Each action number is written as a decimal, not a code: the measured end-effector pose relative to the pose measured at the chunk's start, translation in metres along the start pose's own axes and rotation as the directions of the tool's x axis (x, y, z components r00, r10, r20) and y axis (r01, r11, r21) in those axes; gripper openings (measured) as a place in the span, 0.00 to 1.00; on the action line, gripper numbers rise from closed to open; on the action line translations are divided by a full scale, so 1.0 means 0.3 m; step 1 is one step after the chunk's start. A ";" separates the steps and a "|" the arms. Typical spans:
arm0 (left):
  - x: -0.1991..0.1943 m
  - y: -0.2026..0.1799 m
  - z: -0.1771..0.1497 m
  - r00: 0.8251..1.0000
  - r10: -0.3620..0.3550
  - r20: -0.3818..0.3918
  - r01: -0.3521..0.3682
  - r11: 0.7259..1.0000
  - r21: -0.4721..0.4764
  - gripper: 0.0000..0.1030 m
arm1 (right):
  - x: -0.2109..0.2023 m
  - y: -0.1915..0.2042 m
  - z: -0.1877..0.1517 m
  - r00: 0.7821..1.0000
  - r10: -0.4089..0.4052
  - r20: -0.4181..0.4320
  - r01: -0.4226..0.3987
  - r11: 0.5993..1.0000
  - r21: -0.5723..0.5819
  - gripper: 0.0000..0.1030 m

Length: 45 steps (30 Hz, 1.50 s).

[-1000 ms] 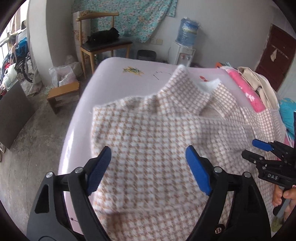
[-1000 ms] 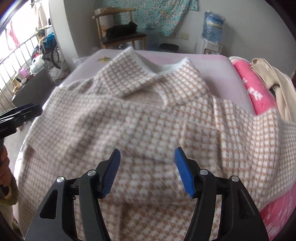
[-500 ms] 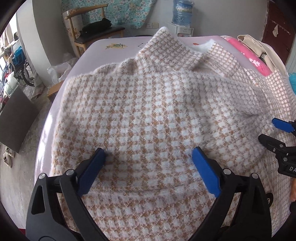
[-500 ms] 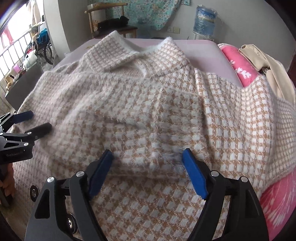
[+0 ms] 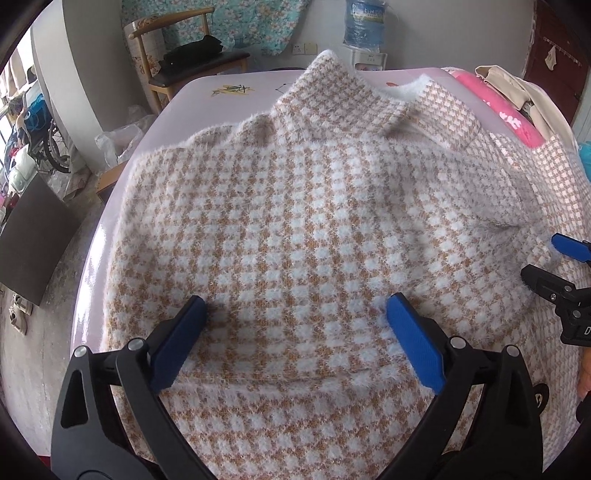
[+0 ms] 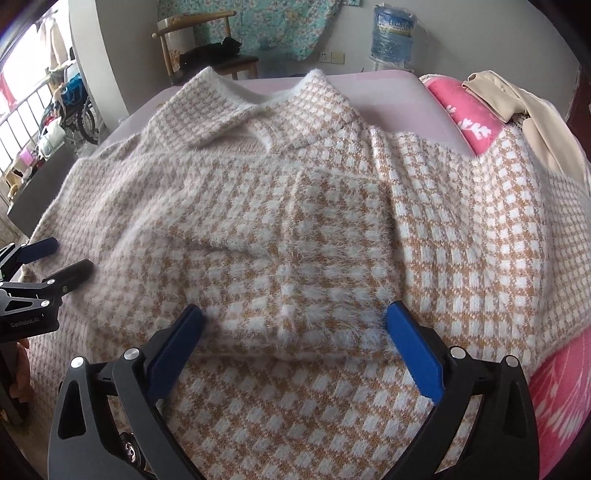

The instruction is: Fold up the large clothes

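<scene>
Fuzzy tan-and-white houndstooth sweater [image 5: 314, 229] lies spread on the pale pink table [image 5: 207, 96], collar end toward the far edge, hem end nearest the cameras and running out of frame at the bottom. Collar [image 5: 343, 92] is folded open, white fleecy inner face showing. In the right wrist view a folded-over panel of the sweater [image 6: 295, 258] sits on top of the body with a soft ridge along its near edge; the sweater's right portion drapes up over a pink patterned cloth [image 6: 469, 118] beside it. Left gripper [image 5: 295, 332] is spread wide, both blue pads [image 5: 413, 343] resting on or just above the knit over the sweater's near-left area; nothing is pinched between them. Right gripper [image 6: 295, 336] is likewise spread wide, pads [image 6: 415, 354] either side of the ridge of the folded panel, with no cloth caught; contact with the fabric cannot be confirmed. Each gripper shows at the other camera's edge: right gripper at the sweater's right side in the left view [image 5: 565, 277], left gripper at the sweater's left side in the right view [image 6: 44, 269]. Beyond the sweater's collar end: wooden chair [image 5: 184, 62] with a dark garment on the seat, a water dispenser bottle [image 5: 364, 22], and a floral cloth [image 6: 258, 22] on the wall. Beige clothing [image 6: 517, 107] lies piled beyond the pink cloth.
</scene>
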<state>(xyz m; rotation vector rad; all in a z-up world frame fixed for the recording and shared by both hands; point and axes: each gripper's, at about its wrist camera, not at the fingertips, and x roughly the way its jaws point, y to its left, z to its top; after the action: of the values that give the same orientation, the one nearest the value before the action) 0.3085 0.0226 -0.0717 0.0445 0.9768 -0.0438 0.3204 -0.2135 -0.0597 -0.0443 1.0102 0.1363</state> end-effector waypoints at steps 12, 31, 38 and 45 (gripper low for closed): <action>0.004 0.000 0.001 1.000 0.000 -0.003 0.000 1.000 0.000 0.92 | 0.002 0.000 0.004 1.000 0.003 -0.005 -0.003 1.000 -0.009 0.94; 0.005 -0.001 0.002 1.000 0.001 -0.004 -0.001 1.000 0.002 0.92 | 0.008 -0.007 0.015 0.999 0.013 -0.033 -0.013 1.000 -0.020 0.94; 0.007 -0.002 0.001 1.000 0.001 -0.005 -0.001 1.000 0.002 0.92 | -0.150 -0.164 0.056 0.997 0.073 0.013 -0.074 0.993 0.087 0.94; 0.009 -0.003 0.003 1.000 0.002 -0.007 -0.002 1.000 0.003 0.92 | -0.355 -0.674 0.066 0.994 -0.085 0.074 0.054 0.934 0.352 0.94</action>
<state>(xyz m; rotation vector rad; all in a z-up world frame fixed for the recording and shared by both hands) 0.3107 0.0216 -0.0734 0.0481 0.9840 -0.0434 0.3085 -0.4218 0.0358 0.2498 0.9313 -0.1075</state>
